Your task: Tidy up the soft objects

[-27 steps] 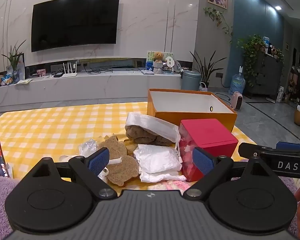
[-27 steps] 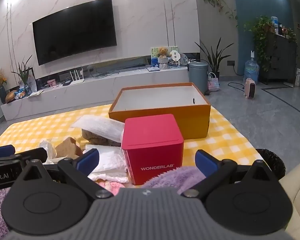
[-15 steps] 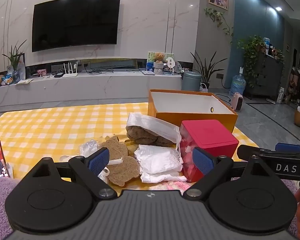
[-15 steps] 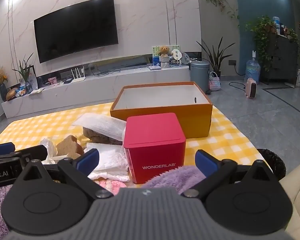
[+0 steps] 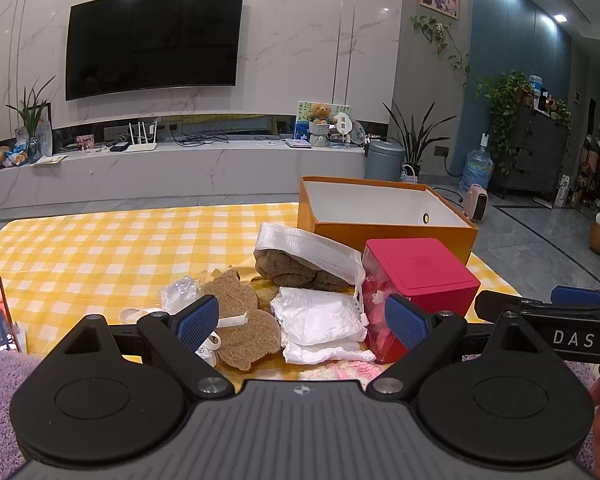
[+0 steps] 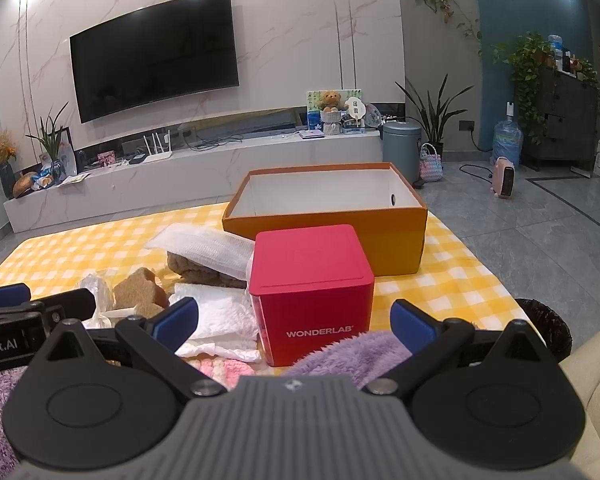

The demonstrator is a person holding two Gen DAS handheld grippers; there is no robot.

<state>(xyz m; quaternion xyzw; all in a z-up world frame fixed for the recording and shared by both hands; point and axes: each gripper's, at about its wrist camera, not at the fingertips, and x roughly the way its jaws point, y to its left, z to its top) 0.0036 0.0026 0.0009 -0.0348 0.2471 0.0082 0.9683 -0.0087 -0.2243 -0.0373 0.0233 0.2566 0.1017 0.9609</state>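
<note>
Both tongs tilted downward over the checked counter (image 5: 100,240), jaws spread wide and empty

The left tongs (image 5: 300,322) and right tongs (image 6: 294,320) hover side by side above the soft pile. The orange box (image 6: 396,240) at the far edge shows only bare white walls. The closed red box (image 6: 312,276) stands just before it. White padding (image 5: 316,316), brown fibre pads (image 5: 240,320) and purple fleece (image 6: 340,352) lie beside it, outside the boxes
</note>
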